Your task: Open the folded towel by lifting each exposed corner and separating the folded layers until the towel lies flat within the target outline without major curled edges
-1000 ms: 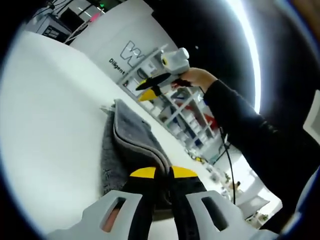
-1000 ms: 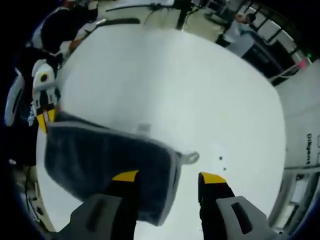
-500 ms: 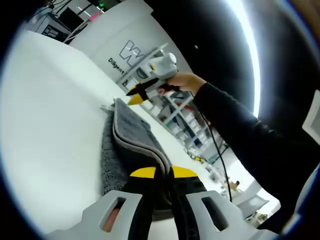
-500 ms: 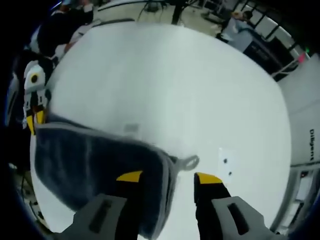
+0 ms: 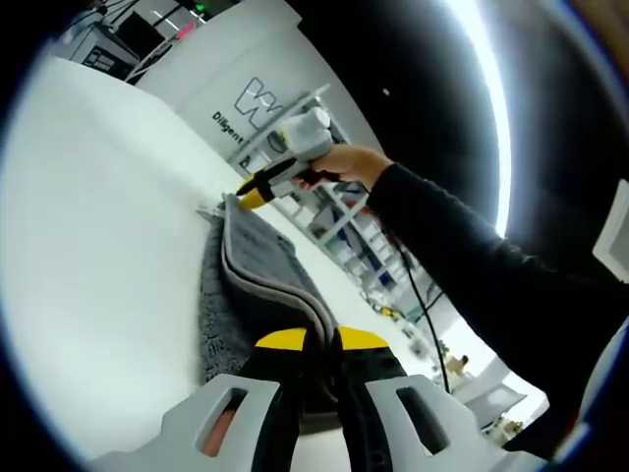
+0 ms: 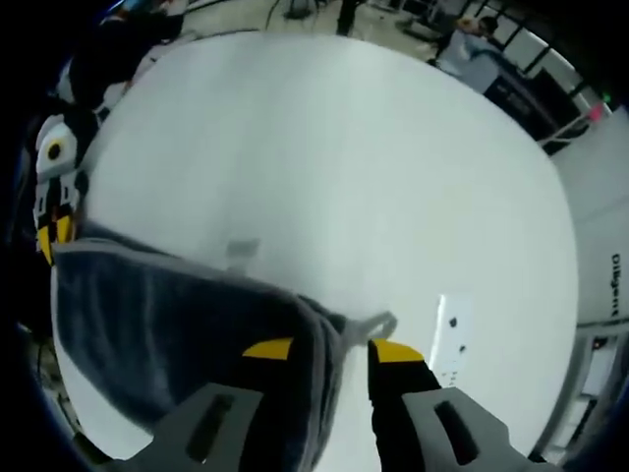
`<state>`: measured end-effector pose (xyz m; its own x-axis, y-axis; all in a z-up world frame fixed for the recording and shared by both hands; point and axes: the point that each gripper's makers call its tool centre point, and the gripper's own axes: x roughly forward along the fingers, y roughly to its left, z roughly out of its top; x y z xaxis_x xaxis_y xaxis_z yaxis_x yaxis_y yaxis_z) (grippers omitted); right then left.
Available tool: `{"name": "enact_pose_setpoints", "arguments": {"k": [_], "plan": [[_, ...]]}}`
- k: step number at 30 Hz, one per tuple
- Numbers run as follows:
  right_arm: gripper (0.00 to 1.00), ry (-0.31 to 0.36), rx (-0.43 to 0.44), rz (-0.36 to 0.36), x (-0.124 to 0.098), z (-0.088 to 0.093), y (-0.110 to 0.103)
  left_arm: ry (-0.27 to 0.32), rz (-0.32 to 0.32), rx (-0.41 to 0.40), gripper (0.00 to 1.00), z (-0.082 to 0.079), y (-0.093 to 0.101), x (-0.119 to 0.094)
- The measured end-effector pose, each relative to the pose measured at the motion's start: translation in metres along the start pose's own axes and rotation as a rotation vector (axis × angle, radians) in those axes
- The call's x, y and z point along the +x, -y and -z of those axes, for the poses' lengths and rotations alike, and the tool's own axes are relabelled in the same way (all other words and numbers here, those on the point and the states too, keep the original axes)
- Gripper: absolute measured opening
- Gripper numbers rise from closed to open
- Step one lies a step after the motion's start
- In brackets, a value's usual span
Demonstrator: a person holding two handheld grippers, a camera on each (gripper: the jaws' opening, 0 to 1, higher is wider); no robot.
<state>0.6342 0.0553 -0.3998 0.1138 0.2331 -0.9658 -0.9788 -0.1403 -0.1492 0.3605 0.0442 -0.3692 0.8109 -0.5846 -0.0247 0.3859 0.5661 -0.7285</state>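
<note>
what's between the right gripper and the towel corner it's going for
Nothing visible. In the right gripper view the right gripper has its jaws on either side of the grey towel corner by the hanging loop, with a gap left. The left gripper is shut on the opposite end.

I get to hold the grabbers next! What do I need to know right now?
Left gripper: shut on one end of the folded grey terry towel, holding it up off the white table.
Right gripper: jaws close around the towel's far corner by its hanging loop, nearly shut; a firm pinch cannot be confirmed.
Done: towel picked up, still folded in layers.
Left: pinch that corner, pull the layers apart, then lay the towel flat and smooth any curled edges. No target outline is visible here.
</note>
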Motion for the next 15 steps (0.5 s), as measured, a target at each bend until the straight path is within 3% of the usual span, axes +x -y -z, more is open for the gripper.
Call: {"name": "enact_pose_setpoints", "arguments": {"k": [15], "plan": [[0.16,-0.04,-0.039,0.024,0.0028,0.0061,-0.0009,0.001,0.0,-0.003,0.08,-0.0007,-0.0001,-0.0008]]}}
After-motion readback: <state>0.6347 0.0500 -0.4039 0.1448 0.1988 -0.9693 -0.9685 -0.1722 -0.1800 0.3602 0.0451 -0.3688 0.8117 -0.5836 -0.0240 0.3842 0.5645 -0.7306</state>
